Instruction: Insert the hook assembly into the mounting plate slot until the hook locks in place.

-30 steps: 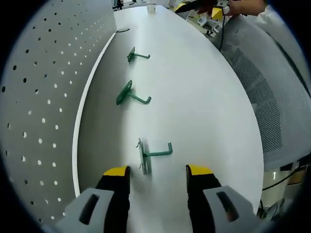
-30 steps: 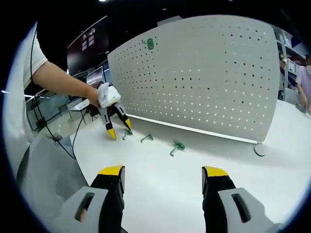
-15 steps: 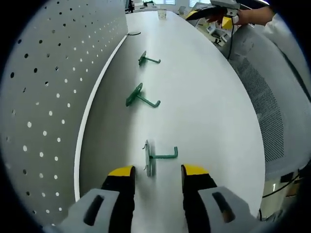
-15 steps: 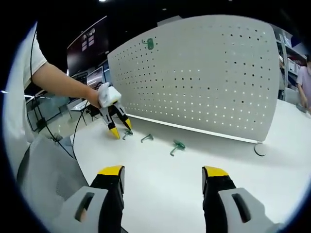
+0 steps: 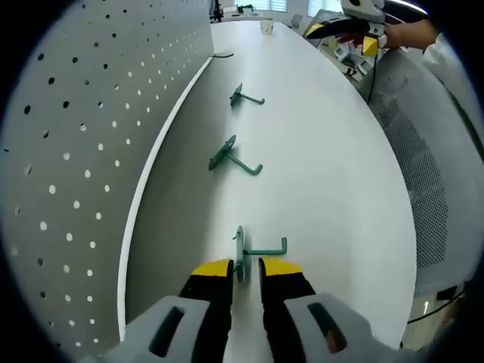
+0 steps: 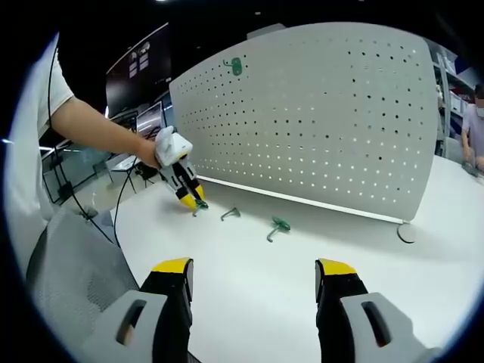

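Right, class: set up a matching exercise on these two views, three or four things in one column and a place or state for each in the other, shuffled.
Things:
1. left gripper
2. right gripper
3. nearest green hook
4. hook on the pegboard

States:
A. hangs high on the perforated panel
B. jaws wide apart over bare table
C. lies on the table between yellow-tipped jaws
D. jaws closed in around a hook's plate

Pairs: 1-D, 2-B, 3-C, 4-A

An office or lab-like workroom. A long white worktop (image 6: 249, 280) carries an upright grey perforated panel (image 6: 318, 121). A grey mesh-backed office chair (image 5: 431, 174) stands beside the worktop. Dark monitor screens (image 6: 140, 68) and further desks sit in the dim background under ceiling lights.
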The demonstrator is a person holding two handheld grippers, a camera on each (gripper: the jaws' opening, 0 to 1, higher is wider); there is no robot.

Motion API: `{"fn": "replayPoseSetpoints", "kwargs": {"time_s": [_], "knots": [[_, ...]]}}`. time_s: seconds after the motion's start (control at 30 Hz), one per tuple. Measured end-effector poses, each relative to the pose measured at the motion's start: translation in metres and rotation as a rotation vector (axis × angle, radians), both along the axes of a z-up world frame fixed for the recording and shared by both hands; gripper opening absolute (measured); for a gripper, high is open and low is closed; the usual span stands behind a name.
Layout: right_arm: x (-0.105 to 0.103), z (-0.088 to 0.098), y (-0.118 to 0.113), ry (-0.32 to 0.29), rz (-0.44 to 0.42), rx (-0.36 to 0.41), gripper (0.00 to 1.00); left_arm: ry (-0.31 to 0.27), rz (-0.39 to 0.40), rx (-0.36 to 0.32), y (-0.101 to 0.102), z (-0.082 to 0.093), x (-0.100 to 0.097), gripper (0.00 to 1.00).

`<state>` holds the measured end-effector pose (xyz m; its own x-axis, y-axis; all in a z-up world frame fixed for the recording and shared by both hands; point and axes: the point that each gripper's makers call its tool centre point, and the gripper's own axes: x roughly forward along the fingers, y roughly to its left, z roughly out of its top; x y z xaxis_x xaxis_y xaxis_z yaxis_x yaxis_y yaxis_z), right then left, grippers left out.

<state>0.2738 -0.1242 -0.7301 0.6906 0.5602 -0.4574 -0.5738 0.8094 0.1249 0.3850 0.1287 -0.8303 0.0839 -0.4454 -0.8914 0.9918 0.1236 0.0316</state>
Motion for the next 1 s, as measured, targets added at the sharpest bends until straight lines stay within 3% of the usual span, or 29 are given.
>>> {"fn": "replayPoseSetpoints", "kwargs": {"time_s": [0.2, 0.5, 0.6, 0.67, 1.0], "knots": [[-0.0003, 0.0007, 0.0005, -0.002, 0.000, 0.000, 0.64, -0.040, 0.029, -0.008, 0.0015, -0.0008, 0.0030, 0.05], [-0.0009, 0.0006, 0.0013, -0.001, 0.003, -0.001, 0.64, -0.043, 0.037, 0.001, 0.0021, 0.0009, 0.0024, 0.03], [-0.0006, 0.0007, 0.0014, -0.001, 0.002, -0.001, 0.64, -0.033, 0.052, -0.012, 0.0027, 0.0005, 0.0034, 0.03], [-0.0006, 0.0010, 0.0017, -0.001, 0.003, -0.001, 0.64, -0.007, 0.103, -0.030, 0.0032, 0.0001, 0.0041, 0.03], [0.0004, 0.0024, 0.0010, -0.011, 0.001, 0.006, 0.64, -0.034, 0.110, -0.095, 0.0031, 0.0017, -0.0012, 0.02]]}}
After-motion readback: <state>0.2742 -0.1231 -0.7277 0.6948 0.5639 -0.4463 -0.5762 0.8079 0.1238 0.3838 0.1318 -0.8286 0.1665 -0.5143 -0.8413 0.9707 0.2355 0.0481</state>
